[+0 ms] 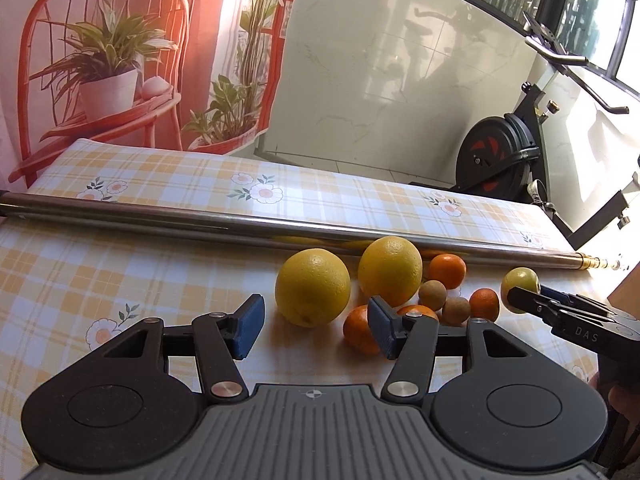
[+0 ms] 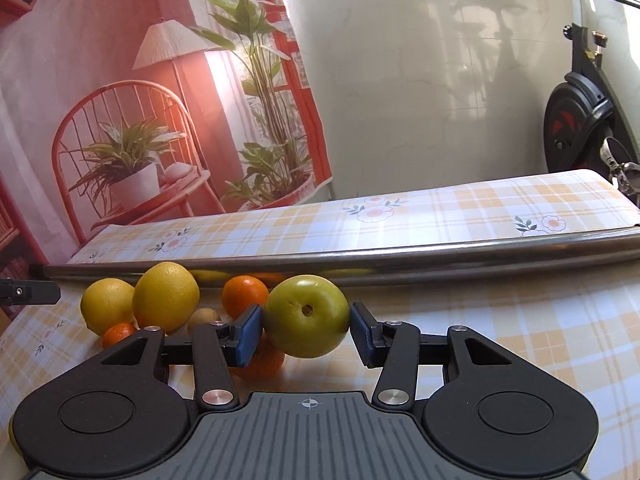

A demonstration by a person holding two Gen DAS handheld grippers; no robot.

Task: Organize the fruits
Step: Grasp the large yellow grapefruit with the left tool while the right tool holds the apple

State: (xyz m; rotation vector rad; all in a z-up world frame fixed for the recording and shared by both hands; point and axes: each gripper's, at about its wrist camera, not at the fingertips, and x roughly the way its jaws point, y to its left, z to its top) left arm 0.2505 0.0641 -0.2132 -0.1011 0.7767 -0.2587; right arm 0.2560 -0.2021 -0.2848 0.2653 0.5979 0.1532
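Note:
A cluster of fruit lies on the checked tablecloth: two big yellow lemons [image 1: 313, 286] [image 1: 390, 270], several small oranges [image 1: 447, 270] and two brown round fruits [image 1: 432, 294]. My left gripper [image 1: 316, 330] is open and empty just in front of the cluster, its right finger over a small orange [image 1: 359, 330]. My right gripper [image 2: 307, 330] is shut on a green apple [image 2: 307, 316], held just above the cloth at the cluster's right end. In the left wrist view the apple [image 1: 519, 284] and the right gripper's fingers [image 1: 532, 300] show at far right.
A long metal rod [image 1: 280, 226] lies across the table just behind the fruit. The table's far edge meets a printed backdrop [image 1: 120, 60] and a white wall. An exercise bike [image 1: 504, 156] stands beyond the right end. A brown box corner [image 1: 626, 292] sits at far right.

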